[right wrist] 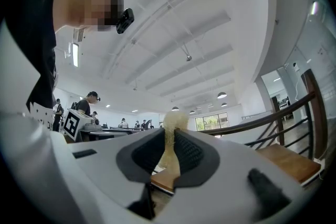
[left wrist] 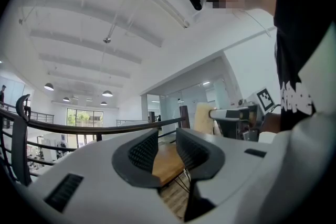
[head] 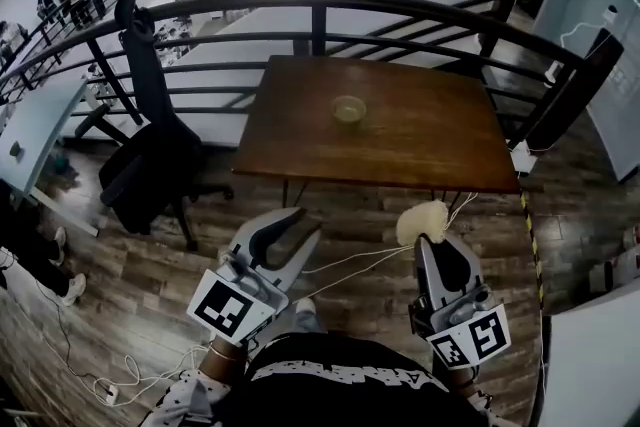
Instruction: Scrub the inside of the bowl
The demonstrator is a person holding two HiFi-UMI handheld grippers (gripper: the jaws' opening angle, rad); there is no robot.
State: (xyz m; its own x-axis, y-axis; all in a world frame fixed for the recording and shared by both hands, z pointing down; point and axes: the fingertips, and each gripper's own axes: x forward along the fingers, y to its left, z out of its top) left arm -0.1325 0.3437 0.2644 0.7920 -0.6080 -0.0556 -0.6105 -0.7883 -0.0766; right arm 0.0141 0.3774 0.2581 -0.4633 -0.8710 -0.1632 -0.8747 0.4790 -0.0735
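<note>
Right hand-held gripper (head: 432, 243) clamps sponge (head: 422, 221); left hand-held gripper (head: 298, 223) open; bowl (head: 349, 109) on table (head: 420, 150) ahead.

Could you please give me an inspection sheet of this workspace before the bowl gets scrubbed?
Surface: brown wooden table, holding only the bowl.
Job's things: small bowl upright near the table's middle; pale scrubbing sponge in the right hand-held gripper.
Clutter: nothing seen on the table.
Grippers: left hand-held gripper open, nothing between its jaws; right hand-held gripper shut on the sponge; both short of the table.
Cables: white cables run over the floor between the grippers; a floor cable lies at lower left.
Surroundings: dark railing behind the table; black office chair to its left.
</note>
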